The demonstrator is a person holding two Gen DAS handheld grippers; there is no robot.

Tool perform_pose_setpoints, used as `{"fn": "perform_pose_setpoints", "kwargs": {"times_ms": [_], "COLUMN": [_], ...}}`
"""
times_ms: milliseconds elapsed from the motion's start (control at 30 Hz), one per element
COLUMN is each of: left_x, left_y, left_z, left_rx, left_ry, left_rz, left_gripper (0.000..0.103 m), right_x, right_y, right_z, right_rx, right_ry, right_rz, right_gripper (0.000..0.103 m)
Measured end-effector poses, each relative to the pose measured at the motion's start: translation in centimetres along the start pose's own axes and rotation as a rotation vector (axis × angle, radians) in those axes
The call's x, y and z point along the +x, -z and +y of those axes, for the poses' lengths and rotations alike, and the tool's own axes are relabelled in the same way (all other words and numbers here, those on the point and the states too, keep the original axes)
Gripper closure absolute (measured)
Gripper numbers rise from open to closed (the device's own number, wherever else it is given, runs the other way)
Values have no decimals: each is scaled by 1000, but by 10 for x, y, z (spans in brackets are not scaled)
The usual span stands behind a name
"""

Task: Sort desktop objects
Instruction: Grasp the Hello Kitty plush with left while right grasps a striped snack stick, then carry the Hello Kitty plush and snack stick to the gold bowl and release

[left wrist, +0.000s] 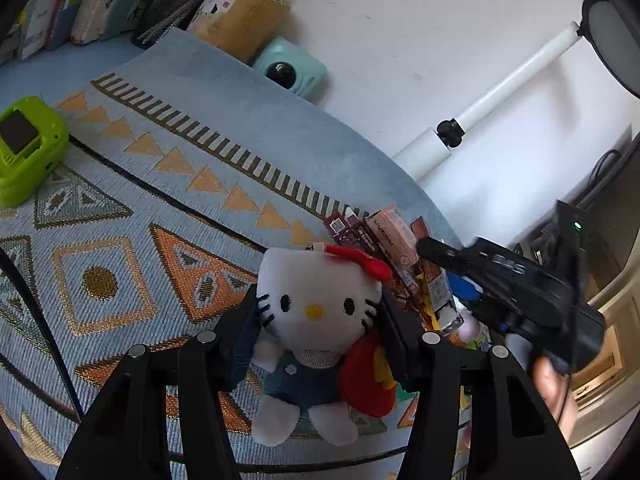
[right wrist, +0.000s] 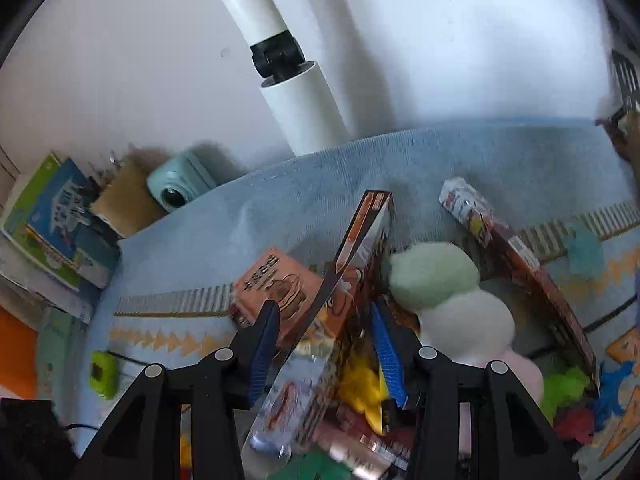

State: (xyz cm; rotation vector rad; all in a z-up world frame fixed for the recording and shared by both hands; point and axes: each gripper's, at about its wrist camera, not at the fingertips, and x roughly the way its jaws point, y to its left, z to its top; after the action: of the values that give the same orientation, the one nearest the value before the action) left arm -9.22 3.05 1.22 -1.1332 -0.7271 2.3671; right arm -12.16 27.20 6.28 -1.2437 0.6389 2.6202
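Observation:
A white cat plush [left wrist: 316, 300] with a red bow and a blue dress hangs over the patterned blue mat [left wrist: 120, 264]. My left gripper [left wrist: 318, 302] is shut on its head. Just right of it lies a pile of snack boxes [left wrist: 390, 238], and my right gripper [left wrist: 440, 252] reaches over them, held by a hand. In the right wrist view a tall orange-brown snack box [right wrist: 352, 264] leans upright between the blue pads [right wrist: 264, 344] of my right gripper [right wrist: 323, 310]. The jaws stand open around it, close to its sides; the blur hides any contact.
A pink box [right wrist: 276, 292], a second long snack box [right wrist: 516, 252], a pastel plush [right wrist: 448, 292] and small coloured toys [right wrist: 568, 388] crowd the pile. A green toy camera [left wrist: 28, 148], a mint camera [left wrist: 290, 66], a mesh pen holder [left wrist: 172, 8], books and a white lamp pole [left wrist: 480, 108] line the back.

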Motion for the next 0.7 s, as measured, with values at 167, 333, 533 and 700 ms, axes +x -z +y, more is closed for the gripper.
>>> {"fn": "perform_pose_setpoints", "kwargs": {"times_ms": [167,333,533,700], "left_x": [1,1,3,0], "left_y": [0,1,2,4], "left_z": [-7,-9,-12,-21], "left_rx": [35,52,74,130], "left_ry": [13,11,12,-21], "left_rz": [4,4,7,-11], "left_gripper": [51,51,51,51], "right_x": [3,-24,-76,-124], "right_y": [4,15,36,86], "right_z": [-6,-6,-14,-46], "right_rx": [8,-14,-58,-120], "right_ry": [-88,-146,-210,-248], "right_rz": [-24,-59,-91,-114], "right_gripper": [80,86,86,86]}}
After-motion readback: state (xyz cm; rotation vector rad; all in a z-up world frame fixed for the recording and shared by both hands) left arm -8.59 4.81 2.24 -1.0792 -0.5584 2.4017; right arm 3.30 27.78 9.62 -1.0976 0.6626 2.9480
